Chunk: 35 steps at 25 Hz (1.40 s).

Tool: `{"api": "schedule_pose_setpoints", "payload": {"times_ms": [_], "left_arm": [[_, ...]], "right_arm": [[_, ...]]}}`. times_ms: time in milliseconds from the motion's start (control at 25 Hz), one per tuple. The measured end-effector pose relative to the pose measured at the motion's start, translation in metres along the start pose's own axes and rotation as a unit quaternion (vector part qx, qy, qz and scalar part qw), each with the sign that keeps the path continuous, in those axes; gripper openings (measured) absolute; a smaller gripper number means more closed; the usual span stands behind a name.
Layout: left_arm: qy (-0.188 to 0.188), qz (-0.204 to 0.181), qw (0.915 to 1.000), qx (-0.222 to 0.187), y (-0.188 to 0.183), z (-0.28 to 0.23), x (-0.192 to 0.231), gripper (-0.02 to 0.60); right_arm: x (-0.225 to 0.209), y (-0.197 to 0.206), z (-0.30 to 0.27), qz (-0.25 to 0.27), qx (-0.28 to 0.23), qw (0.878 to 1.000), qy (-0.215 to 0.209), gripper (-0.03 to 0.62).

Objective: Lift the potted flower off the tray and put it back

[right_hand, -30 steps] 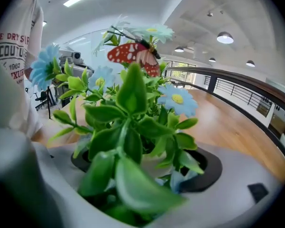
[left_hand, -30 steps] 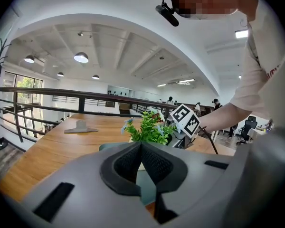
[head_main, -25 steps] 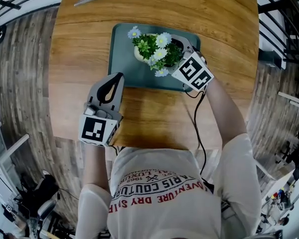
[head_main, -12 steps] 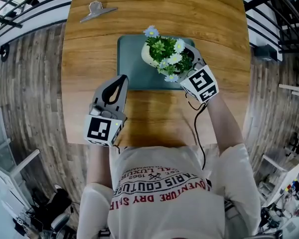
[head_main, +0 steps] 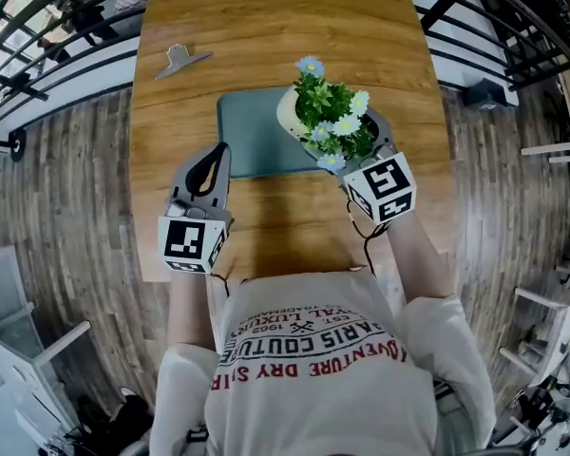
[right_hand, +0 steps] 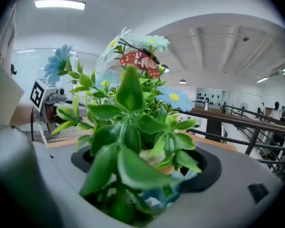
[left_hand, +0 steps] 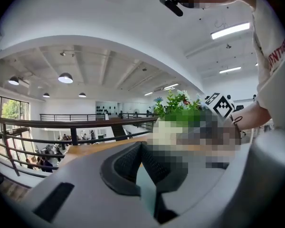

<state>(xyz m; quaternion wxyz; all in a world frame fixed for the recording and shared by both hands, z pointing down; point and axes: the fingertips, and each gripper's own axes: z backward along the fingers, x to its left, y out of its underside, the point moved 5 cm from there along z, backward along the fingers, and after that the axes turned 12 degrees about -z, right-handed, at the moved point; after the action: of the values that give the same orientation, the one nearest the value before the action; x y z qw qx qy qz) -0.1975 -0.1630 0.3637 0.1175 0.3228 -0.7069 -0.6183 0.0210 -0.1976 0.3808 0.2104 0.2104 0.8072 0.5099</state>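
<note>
Right gripper [head_main: 350,137] pinches the potted flower [head_main: 325,103] over the tray's [head_main: 252,141] right edge, lifted since earlier. Left gripper [head_main: 212,158], pressed together, sits on open worktop [head_main: 266,46] at lower left.

Potted flower [head_main: 328,117] upright (above tray [head_main: 252,139] edge).

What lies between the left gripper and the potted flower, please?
Only a bare stretch of the green tray lies between the left gripper and the potted flower; the head view shows this.
</note>
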Motion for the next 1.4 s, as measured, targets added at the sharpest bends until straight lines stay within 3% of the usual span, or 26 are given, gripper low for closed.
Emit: {"api": "schedule_pose_setpoints", "payload": {"times_ms": [280, 720, 1040, 1400], "left_arm": [[-0.025, -0.026, 0.9991, -0.024, -0.039, 0.021, -0.006, 0.012], [-0.038, -0.039, 0.9979, -0.036, -0.059, 0.025, -0.018, 0.012], [-0.035, -0.029, 0.9986, -0.027, -0.051, 0.021, -0.016, 0.012], [-0.024, -0.016, 0.9994, -0.018, -0.028, 0.006, -0.011, 0.012]], "right_arm": [[0.0, -0.025, 0.061, -0.024, -0.044, 0.997, 0.055, 0.457], [-0.013, -0.031, 0.086, -0.022, -0.06, 0.996, 0.057, 0.457], [-0.016, -0.017, 0.051, -0.006, -0.041, 0.999, 0.01, 0.457], [-0.013, 0.033, -0.023, 0.049, 0.043, 0.996, -0.067, 0.457]]}}
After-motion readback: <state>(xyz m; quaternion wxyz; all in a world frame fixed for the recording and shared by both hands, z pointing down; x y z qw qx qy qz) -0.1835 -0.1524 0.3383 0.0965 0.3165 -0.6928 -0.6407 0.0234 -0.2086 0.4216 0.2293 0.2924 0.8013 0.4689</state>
